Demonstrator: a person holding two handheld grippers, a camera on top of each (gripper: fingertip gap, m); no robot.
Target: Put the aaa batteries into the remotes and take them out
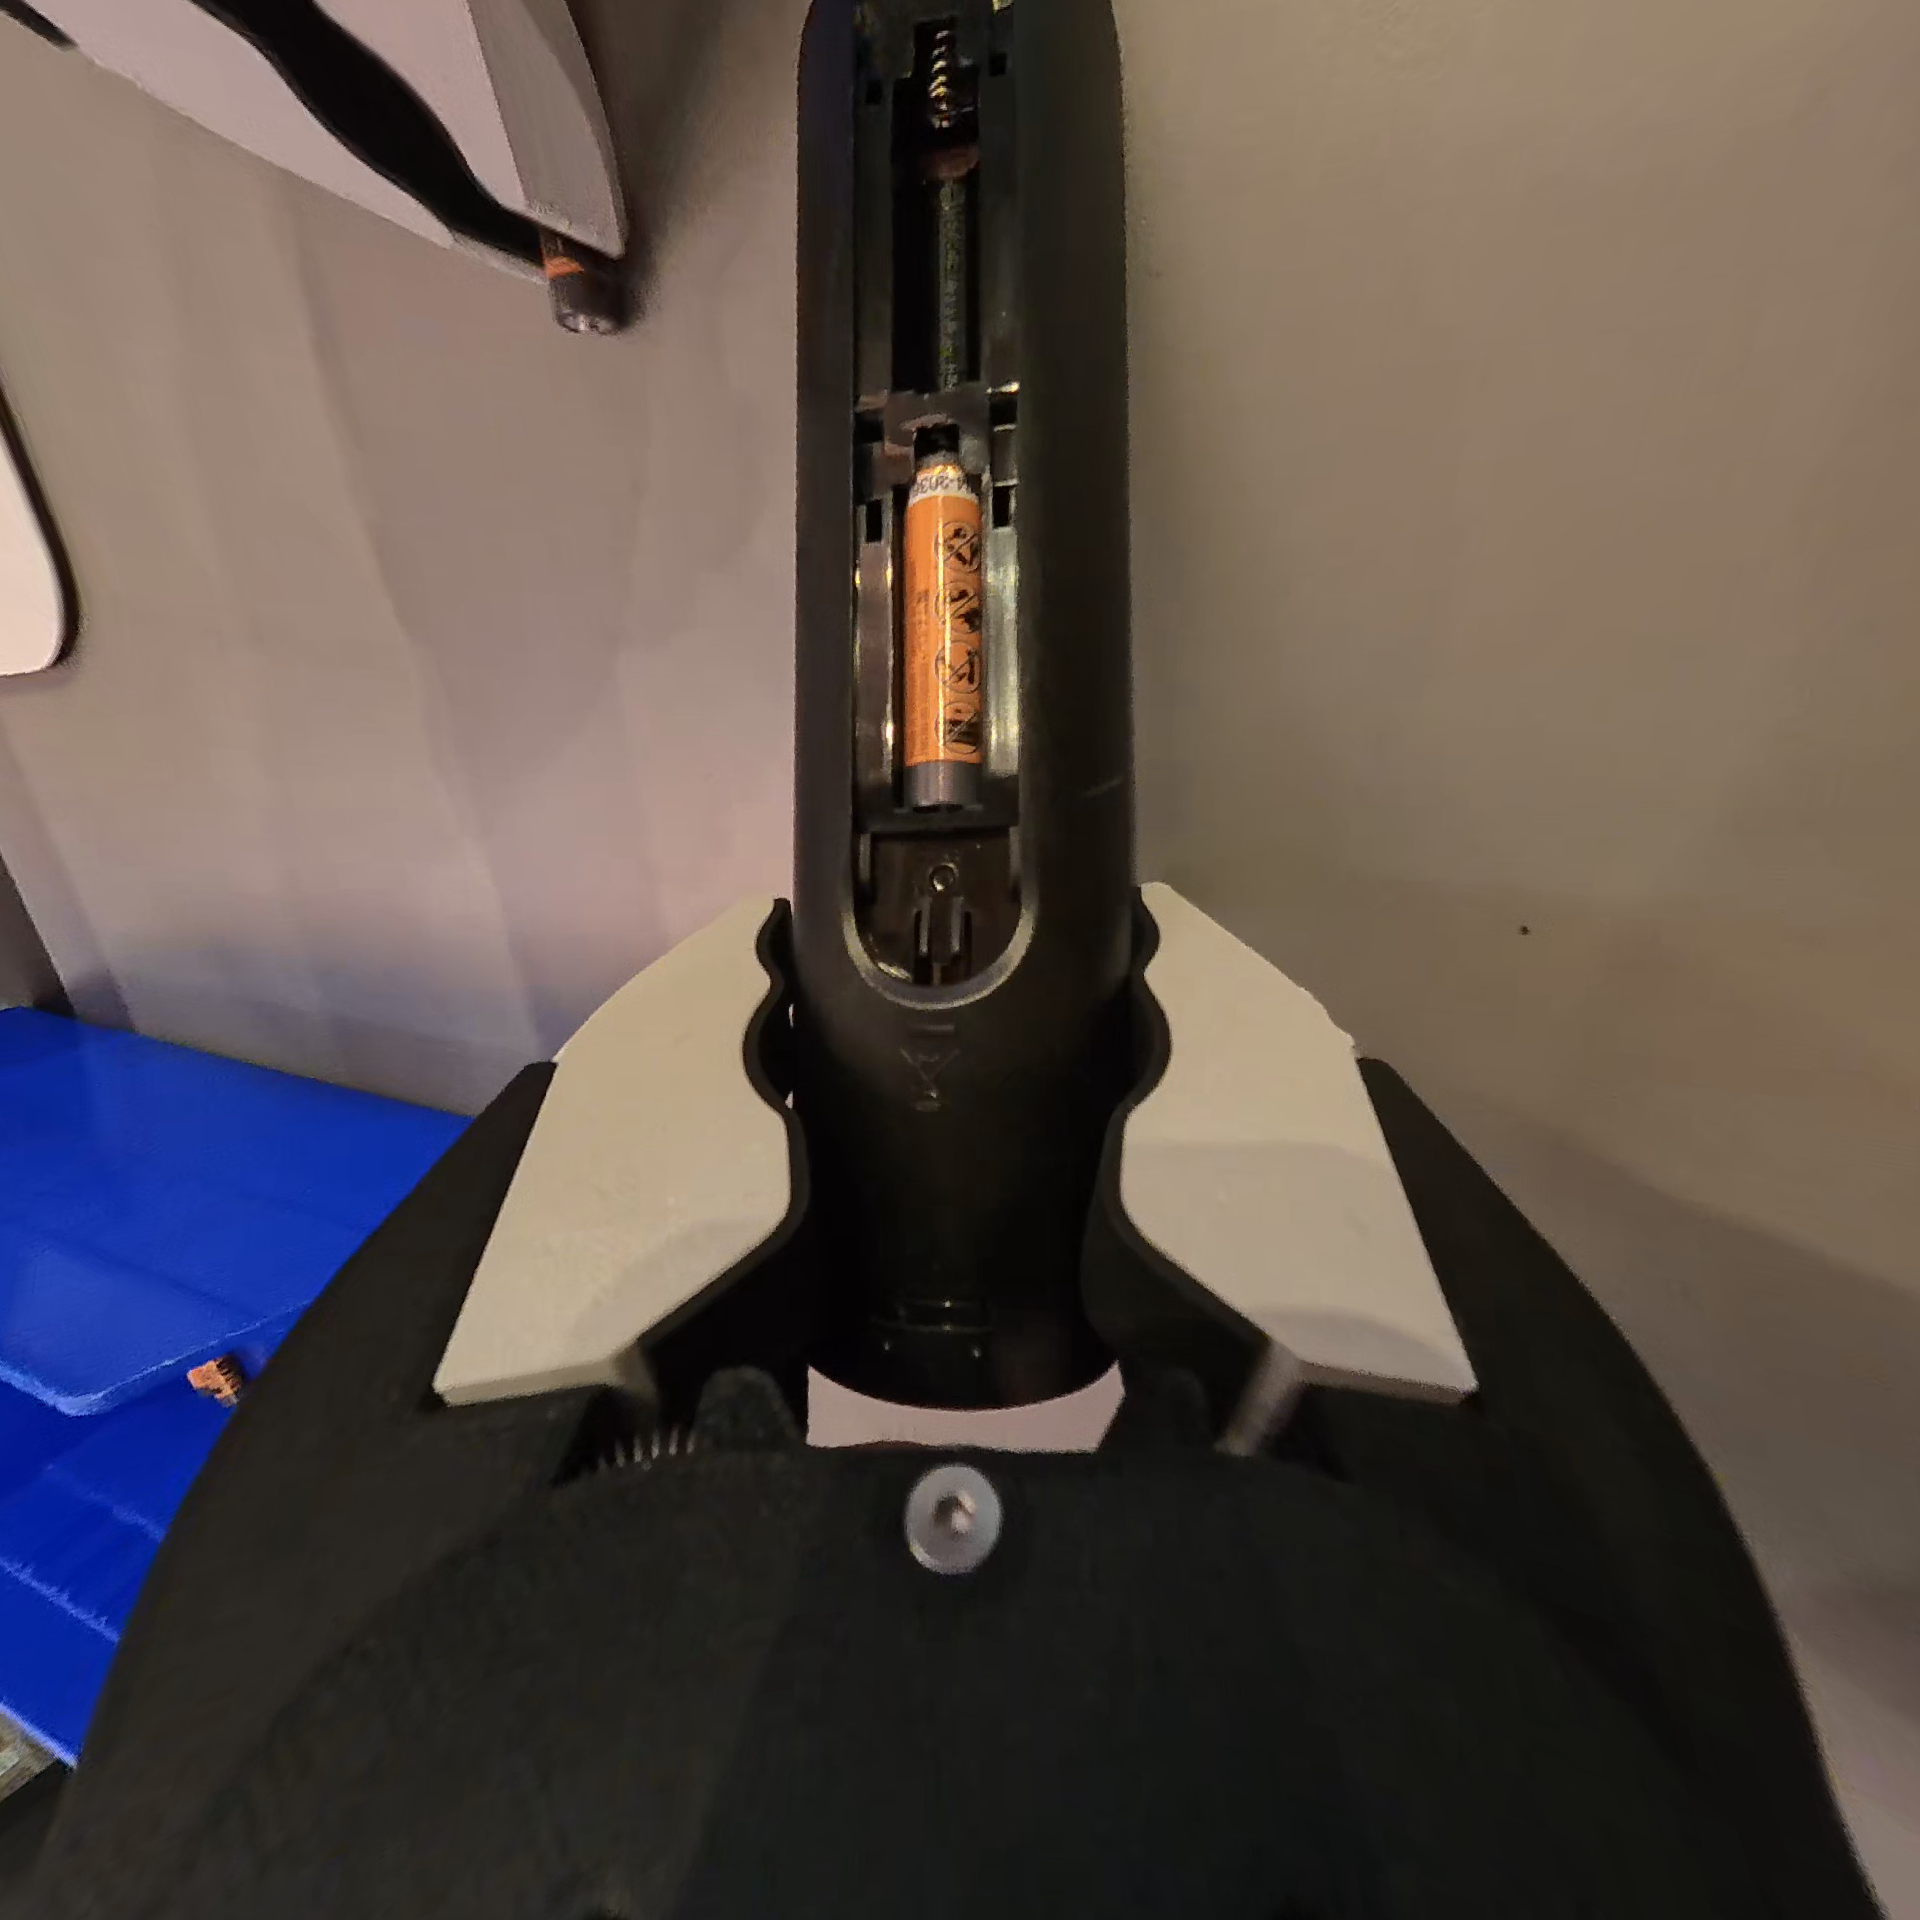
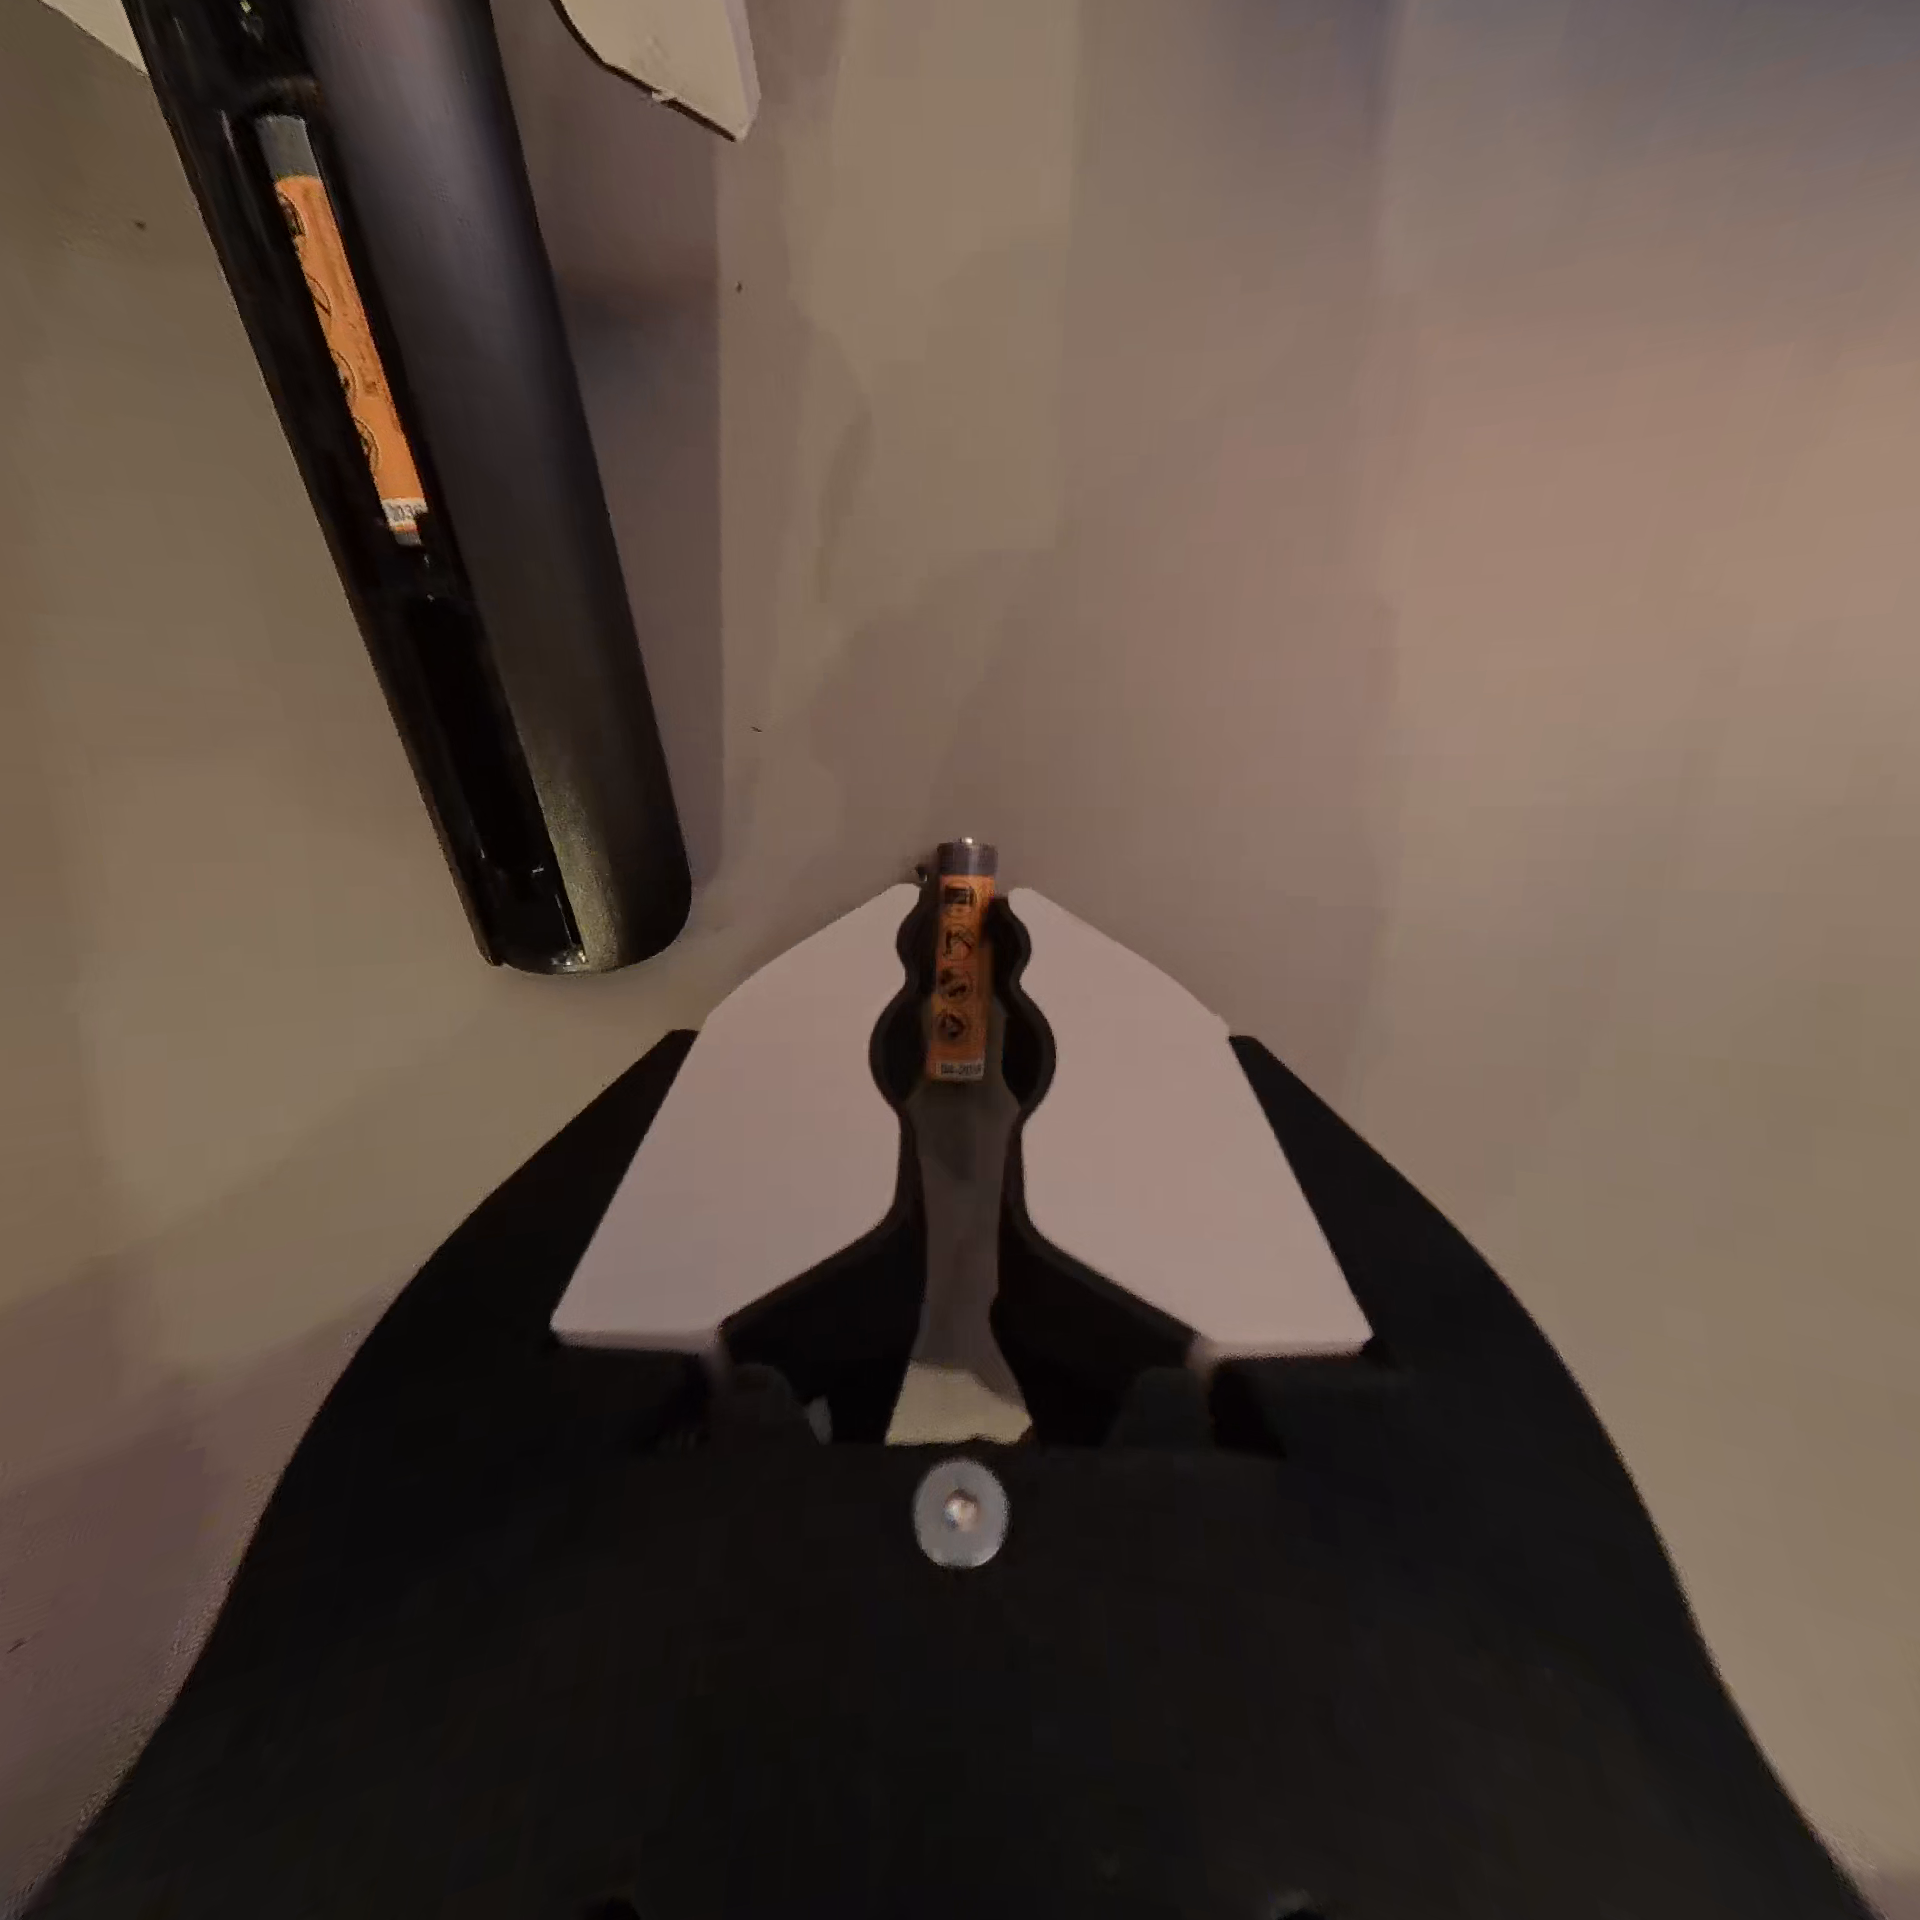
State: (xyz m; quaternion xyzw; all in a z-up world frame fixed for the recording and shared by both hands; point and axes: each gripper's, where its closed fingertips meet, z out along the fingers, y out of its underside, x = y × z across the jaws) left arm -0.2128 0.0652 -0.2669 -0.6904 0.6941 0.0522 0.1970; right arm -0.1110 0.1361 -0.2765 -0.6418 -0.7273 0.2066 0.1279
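Right tool (image 2: 961, 977) clamped on loose battery (image 2: 961, 982), axis along fingers; remote (image 2: 457, 499) up-left, empty far slot (image 1: 951, 281) free. Left tool (image 1: 956, 997) clamped on remote, one battery (image 1: 940, 644) seated.

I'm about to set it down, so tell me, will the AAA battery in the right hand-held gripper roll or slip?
The AAA battery is a smooth, rigid cylinder, so it would probably roll on the flat surface. The right hand-held gripper pinches it only at its scalloped tips, so it may pivot. It looks small and likely light.
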